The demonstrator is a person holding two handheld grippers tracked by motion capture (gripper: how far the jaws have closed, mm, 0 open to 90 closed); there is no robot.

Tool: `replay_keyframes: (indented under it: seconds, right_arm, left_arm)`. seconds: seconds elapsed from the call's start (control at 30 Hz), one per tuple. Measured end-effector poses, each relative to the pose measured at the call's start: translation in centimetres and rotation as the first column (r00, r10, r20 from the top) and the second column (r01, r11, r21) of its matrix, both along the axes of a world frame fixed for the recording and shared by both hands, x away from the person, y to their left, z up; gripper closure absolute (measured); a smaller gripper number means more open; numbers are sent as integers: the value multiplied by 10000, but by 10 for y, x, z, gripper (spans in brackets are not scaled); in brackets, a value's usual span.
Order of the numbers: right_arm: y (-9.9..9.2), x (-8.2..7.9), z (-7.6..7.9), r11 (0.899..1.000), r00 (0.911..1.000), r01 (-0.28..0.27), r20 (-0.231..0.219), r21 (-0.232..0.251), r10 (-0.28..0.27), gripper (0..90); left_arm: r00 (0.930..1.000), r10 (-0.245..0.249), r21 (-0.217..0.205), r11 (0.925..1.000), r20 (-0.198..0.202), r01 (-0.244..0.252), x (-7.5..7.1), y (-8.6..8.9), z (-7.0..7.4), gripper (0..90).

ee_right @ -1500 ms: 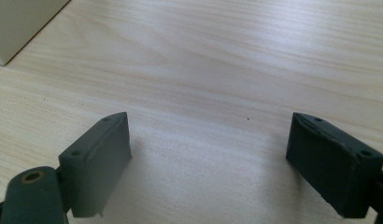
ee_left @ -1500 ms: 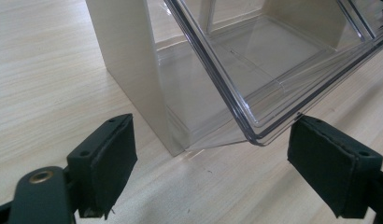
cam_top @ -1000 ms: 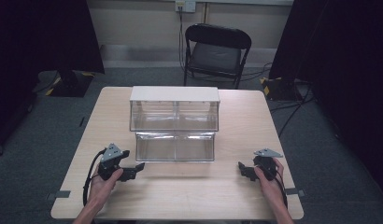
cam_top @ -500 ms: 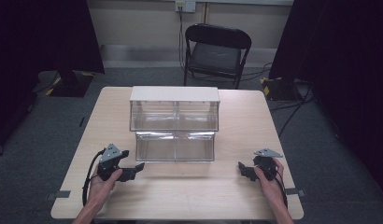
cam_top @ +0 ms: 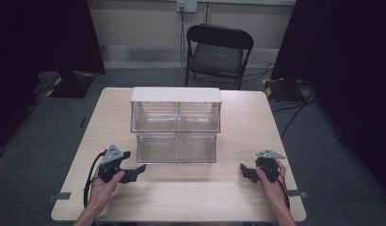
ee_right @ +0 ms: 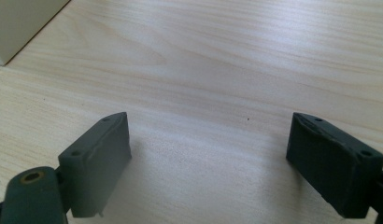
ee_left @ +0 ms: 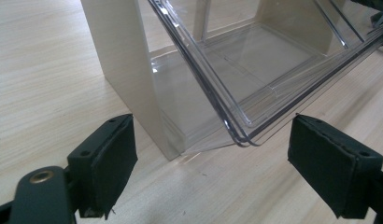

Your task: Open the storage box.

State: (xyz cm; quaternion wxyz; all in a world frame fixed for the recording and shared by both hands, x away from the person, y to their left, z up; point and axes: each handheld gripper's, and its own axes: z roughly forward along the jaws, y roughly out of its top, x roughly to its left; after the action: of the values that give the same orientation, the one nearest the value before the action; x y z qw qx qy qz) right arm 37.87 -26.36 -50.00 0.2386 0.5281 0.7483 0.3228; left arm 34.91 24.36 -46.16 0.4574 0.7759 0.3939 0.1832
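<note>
Left hand-held gripper [cam_top: 137,170] released, low by drawer unit [cam_top: 176,123], right hand-held gripper [cam_top: 244,170] released

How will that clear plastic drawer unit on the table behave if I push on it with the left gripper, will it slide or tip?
The clear drawer unit looks empty and thin-walled, so it is probably light and may slide on the smooth wooden table rather than tip, being broad and low. Its glossy bin front seems stiff but slippery for the open left gripper.

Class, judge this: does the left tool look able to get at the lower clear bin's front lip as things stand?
Probably yes: the left tool is open, the lower clear bin lies just ahead, and bare table lies between.
</note>
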Motion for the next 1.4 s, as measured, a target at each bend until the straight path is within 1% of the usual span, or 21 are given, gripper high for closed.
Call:
replay_keyframes:
  seconds: [0.23,0.43,0.6,0.67,0.7,0.73,0.8,0.9,0.97,1.0,1.27,1.3,1.37,1.4]
  right_arm:
    - [0,0,0,10000,10000,-1,2,0,1,129]
    - [0,0,0,10000,10000,-11,7,1,11,129]
    - [0,0,0,10000,10000,-11,7,0,11,129]
    - [0,0,0,10000,10000,-1,0,1,1,130]
    - [0,0,0,10000,10000,-2,-1,2,2,129]
    - [0,0,0,10000,10000,-2,-1,2,2,129]
    - [0,0,0,10000,10000,1,0,0,-1,129]
    - [0,0,0,10000,10000,0,1,-1,0,129]
    - [0,0,0,10000,10000,1,0,0,-1,129]
    - [0,0,0,10000,10000,-1,1,0,1,130]
    - [0,0,0,10000,10000,-2,0,1,2,130]
    - [0,0,0,10000,10000,-1,0,0,1,129]
    - [0,0,0,10000,10000,-7,2,-3,7,129]
    - [0,0,0,10000,10000,-5,0,-2,5,129]
  left_arm:
    - [10000,12,-50,10000,-19,-12,-1,-1,1,150]
    - [10000,-76,-277,9996,-46,74,-1,-2,3,148]
    - [10000,-74,-256,9996,17,74,-2,-3,4,149]
    - [10000,-75,-185,9998,59,76,-2,-3,4,148]
    - [9998,21,-121,9999,176,-19,-2,-3,5,153]
    - [9998,21,-121,9999,176,-19,-2,-3,5,154]
    - [9994,262,-375,9990,243,-253,-2,-2,7,159]
    - [9994,258,-501,9984,250,-245,-2,-1,8,159]
    - [9993,262,-484,9985,280,-248,-2,-1,8,161]
    - [9994,230,-585,9981,275,-214,-2,-1,8,161]
    - [9996,225,-624,9978,184,-213,-1,-1,8,158]
    - [9996,219,-509,9985,183,-210,-1,-2,8,158]
    - [9996,192,-518,9985,198,-181,-1,-3,8,158]
    - [9996,190,-405,9990,221,-181,-1,-3,9,158]
